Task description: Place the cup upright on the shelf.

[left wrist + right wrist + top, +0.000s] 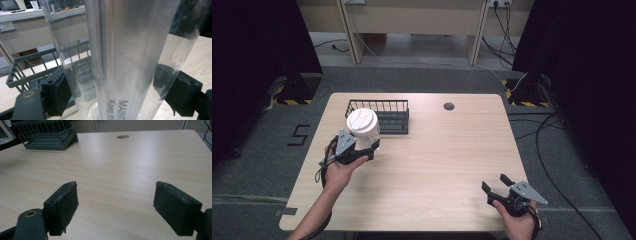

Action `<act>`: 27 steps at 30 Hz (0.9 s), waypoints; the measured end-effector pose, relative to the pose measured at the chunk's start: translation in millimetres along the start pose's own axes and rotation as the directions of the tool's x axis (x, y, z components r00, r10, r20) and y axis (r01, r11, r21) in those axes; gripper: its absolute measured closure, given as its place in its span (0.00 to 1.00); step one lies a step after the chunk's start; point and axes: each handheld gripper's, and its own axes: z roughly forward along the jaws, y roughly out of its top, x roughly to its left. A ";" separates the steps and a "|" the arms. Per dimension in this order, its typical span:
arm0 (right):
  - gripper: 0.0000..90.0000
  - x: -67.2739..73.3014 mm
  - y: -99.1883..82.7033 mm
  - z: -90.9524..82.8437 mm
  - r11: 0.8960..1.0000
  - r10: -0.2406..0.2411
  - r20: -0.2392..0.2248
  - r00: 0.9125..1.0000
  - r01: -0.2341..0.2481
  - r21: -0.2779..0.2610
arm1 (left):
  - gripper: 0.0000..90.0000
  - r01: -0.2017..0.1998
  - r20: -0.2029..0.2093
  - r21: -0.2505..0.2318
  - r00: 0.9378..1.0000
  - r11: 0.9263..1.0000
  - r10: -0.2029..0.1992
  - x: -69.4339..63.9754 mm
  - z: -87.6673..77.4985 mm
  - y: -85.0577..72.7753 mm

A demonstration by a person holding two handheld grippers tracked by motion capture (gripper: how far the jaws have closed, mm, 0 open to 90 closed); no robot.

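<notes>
A clear plastic cup [364, 131] with a white lid [362, 120] is clamped between the jaws of my left gripper [363, 149], just in front of the left end of a dark wire basket [387, 116]. In the left gripper view the see-through cup [130, 55] carries some black print low down, and my left gripper [117, 93] has a pad pressed against each side of it. The basket [27, 72] stands right behind. My right gripper [497, 184] rests near the table's front right edge, open and holding nothing. Bare wood lies between the jaws of my right gripper [115, 207].
The light wooden table [442, 145] has a round cable hole [449, 106] at the back, right of the basket. From the right gripper view the basket [47, 135] is far off at the left and the hole [123, 136] lies straight ahead. Cables trail over the floor at the right.
</notes>
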 end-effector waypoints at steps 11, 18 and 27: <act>0.22 0.0 0.0 -0.1 1.000 0.004 -0.002 1.000 -0.004 0.001 | 0.20 0.001 -0.009 -0.012 1.000 1.000 -0.001 5.5 6.8 11.4; 0.22 -0.2 0.0 -0.2 1.000 0.006 -0.003 1.000 -0.006 0.002 | 0.20 -0.004 -0.011 -0.017 1.000 1.000 0.004 7.0 10.7 16.9; 0.22 -0.2 0.0 -0.2 1.000 0.009 -0.004 1.000 -0.009 0.004 | 0.20 -0.002 -0.013 -0.024 1.000 1.000 0.002 9.1 17.6 24.1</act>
